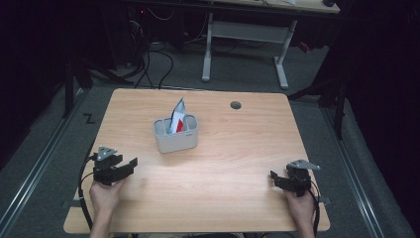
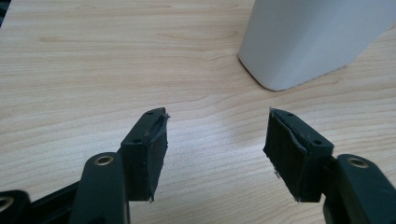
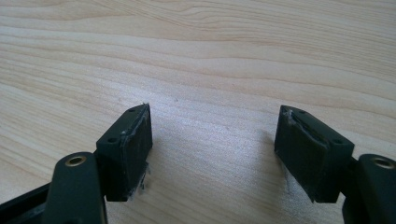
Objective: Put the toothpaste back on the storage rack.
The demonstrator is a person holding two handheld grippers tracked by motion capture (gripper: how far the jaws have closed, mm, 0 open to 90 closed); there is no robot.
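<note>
A grey rectangular holder (image 1: 176, 134) stands near the middle of the wooden table (image 1: 237, 148), with a blue, white and red packet (image 1: 178, 116) sticking up out of it. My left gripper (image 1: 130, 163) rests at the front left, open with nothing between its jaws, pointing toward the holder. In the left gripper view my left gripper (image 2: 217, 140) is low over the wood, and the holder's pale wall (image 2: 303, 42) rises ahead to the right. My right gripper (image 1: 273, 177) sits at the front right, open and empty. The right gripper view has my right gripper (image 3: 212, 140) over bare wood.
A round cable hole (image 1: 236, 105) sits near the table's far edge. Beyond the table, the grey floor holds a white desk frame (image 1: 245, 34) and dark cables (image 1: 148, 64). A hand (image 1: 104, 196) holds each gripper at the near edge.
</note>
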